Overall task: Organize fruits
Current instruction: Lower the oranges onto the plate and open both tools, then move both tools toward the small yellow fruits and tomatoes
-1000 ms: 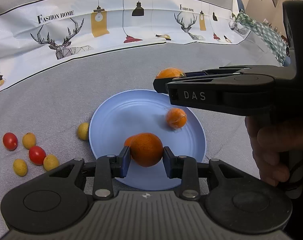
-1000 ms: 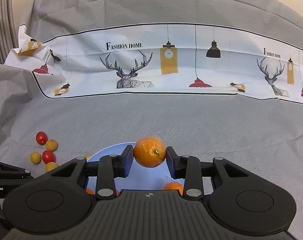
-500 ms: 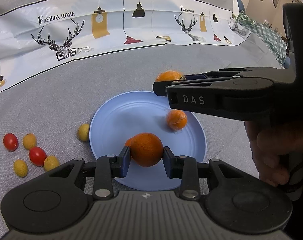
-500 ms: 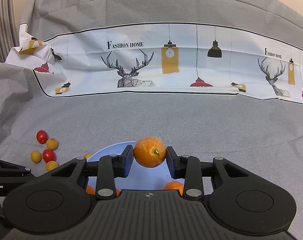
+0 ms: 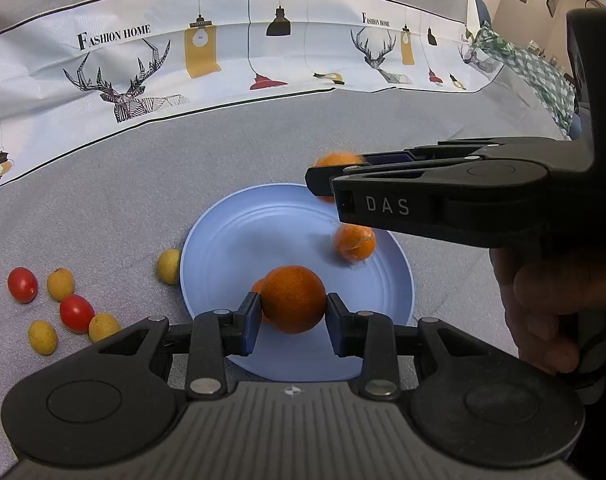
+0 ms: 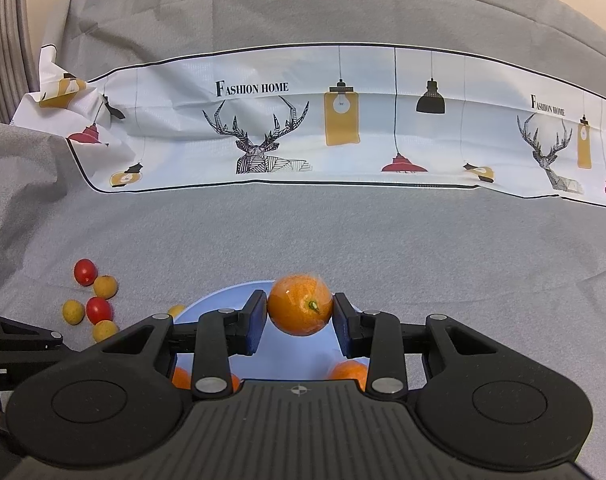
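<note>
**Operator:** Left hand-held gripper is clamped on an orange, blue pads pressed to both its sides, over the near half of the blue plate. I've got the right hand-held gripper pinching a second orange the same way, above the plate's far rim.

**Observer:** How much of the plate is free?

**Operator:** Most of the middle and left side. One loose orange lies on its right part, under the right tool's body, and another orange peeks out behind the fruit I hold on the left.

**Observer:** And off the plate?

**Operator:** A yellow fruit sits just beside the left rim; I can't tell whether it touches. Further left, two red tomatoes and three more yellow fruits cluster on the grey counter. Beyond the plate the cloth is open right up to the printed white sheet. A hand grips the right tool's handle at the frame's right edge.
</note>
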A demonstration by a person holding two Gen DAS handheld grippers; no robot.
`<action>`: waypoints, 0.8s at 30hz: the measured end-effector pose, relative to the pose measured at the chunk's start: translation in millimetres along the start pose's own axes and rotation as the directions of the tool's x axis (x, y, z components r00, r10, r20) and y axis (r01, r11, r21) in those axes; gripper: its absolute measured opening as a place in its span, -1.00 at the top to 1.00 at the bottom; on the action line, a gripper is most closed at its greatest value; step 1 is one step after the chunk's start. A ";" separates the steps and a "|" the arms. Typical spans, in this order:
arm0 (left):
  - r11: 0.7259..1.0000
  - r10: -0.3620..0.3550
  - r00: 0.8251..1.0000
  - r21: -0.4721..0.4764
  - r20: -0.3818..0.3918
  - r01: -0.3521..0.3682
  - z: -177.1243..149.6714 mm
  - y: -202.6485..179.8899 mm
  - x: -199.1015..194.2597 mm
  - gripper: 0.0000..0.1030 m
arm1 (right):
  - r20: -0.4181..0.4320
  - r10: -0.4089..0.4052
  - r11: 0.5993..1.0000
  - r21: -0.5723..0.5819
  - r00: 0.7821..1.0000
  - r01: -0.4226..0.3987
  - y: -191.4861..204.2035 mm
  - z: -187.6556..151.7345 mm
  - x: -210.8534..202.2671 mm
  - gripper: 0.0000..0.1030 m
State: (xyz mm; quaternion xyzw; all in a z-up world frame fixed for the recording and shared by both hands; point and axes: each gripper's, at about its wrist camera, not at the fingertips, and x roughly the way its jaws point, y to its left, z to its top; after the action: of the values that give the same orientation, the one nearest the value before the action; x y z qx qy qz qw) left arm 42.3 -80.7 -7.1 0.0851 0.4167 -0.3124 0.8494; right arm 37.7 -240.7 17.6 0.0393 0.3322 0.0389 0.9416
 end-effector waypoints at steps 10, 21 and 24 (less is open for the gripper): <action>1.000 0.009 1.000 -0.027 0.016 -0.009 2.5 5.0 -0.3 0.05 | 0.004 -0.019 1.000 0.009 1.000 0.019 -0.9 2.2 -0.8 0.00; 0.979 0.063 0.994 -0.198 0.087 -0.045 7.1 41.5 -20.5 0.75 | 0.033 -0.046 0.999 0.018 0.998 0.045 2.6 3.5 -4.7 -0.05; 0.906 0.155 0.981 -0.413 0.115 -0.095 3.2 91.3 -39.8 0.90 | 0.046 -0.042 0.999 0.029 0.998 0.040 2.0 4.4 -5.9 0.25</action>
State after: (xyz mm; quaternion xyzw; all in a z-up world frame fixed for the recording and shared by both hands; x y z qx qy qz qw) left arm 81.0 8.4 14.6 -0.0893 0.4033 -0.1691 0.8949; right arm 35.8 -239.5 24.9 0.0468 0.3115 0.0139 0.9490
